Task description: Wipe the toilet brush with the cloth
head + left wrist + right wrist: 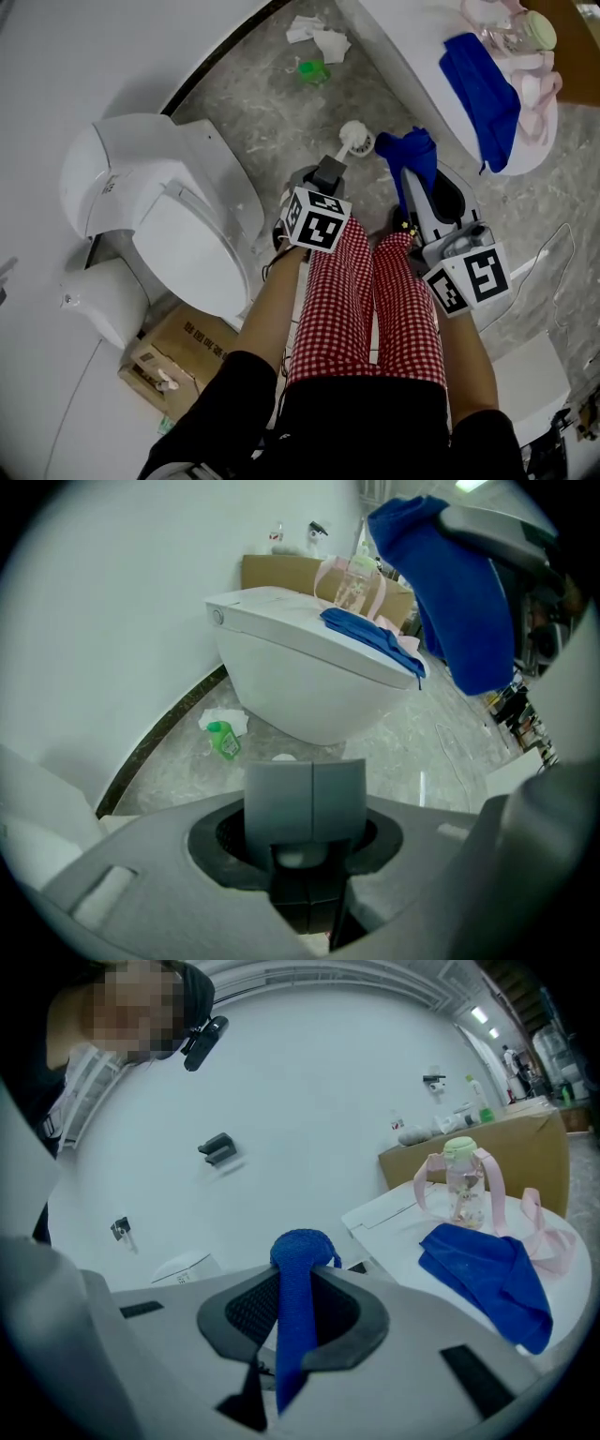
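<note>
1. Floor: lies grey and veined under everything, edged by a white wall.
2. Left toilet: stands white at the head view's left, lid down, with a cardboard box just beside its base.
3. Second toilet: fills the upper right, lid down, and carries a spare blue cloth draped over its edge, plus a pink-strapped bottle near that.
4. Legs in red checked trousers: run between the 2 tools.
5. Left tool: points steeply down, jaws clamped on the grey handle of the toilet brush.
6. Right tool: points nearly level, jaws closed on the cloth, with a bunched blue end poking past the tips and a strip hanging below.
7. Brush head: shows white and round beyond the left tool, low over the floor between the 2 toilets. Sits near the held cloth but apart from it. Cannot tell whether it touches the floor.
8. Green bottle and crumpled tissue: lie together on the floor by the wall.
</note>
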`<state>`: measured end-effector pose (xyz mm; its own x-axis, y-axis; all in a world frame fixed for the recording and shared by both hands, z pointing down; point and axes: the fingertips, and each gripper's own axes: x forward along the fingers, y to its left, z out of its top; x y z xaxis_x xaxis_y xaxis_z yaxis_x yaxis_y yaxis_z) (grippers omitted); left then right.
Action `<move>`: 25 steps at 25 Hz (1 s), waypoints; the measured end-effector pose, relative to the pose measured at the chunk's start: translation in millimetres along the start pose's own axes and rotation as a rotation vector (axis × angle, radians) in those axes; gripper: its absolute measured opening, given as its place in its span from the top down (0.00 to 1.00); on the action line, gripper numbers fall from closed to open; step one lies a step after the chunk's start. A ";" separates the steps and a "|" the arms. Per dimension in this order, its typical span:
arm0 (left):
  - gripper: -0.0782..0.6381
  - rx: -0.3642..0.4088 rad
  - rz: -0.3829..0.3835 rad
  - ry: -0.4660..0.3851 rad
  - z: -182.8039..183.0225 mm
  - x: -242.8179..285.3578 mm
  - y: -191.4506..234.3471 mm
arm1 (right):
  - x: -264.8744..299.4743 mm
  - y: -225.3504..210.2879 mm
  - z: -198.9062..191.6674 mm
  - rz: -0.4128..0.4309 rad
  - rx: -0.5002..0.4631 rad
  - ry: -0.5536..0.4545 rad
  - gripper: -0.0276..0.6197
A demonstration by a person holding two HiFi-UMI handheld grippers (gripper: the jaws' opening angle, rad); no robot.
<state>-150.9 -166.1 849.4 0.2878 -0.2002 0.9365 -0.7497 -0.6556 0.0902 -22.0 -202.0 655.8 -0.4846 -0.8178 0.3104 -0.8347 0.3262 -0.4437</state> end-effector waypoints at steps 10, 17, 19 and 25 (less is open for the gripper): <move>0.66 -0.021 0.000 -0.028 1.7 -27.5 -9.9 | 1.7 9.4 7.5 0.020 -0.005 0.007 0.86; 0.66 -0.043 0.024 -0.087 19.6 -50.2 -7.3 | 6.1 12.2 21.7 0.027 0.008 -0.016 0.86; 0.66 -0.041 0.030 -0.094 23.8 -54.5 -5.7 | 8.4 12.9 25.4 0.028 0.012 -0.023 0.86; 0.66 -0.042 0.043 -0.112 32.1 -69.8 -3.5 | 9.8 21.3 34.6 0.043 -0.001 -0.018 0.86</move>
<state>-149.2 -173.2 772.8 0.3176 -0.3095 0.8963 -0.7865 -0.6140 0.0667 -35.5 -219.4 620.3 -0.5154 -0.8114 0.2756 -0.8134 0.3620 -0.4552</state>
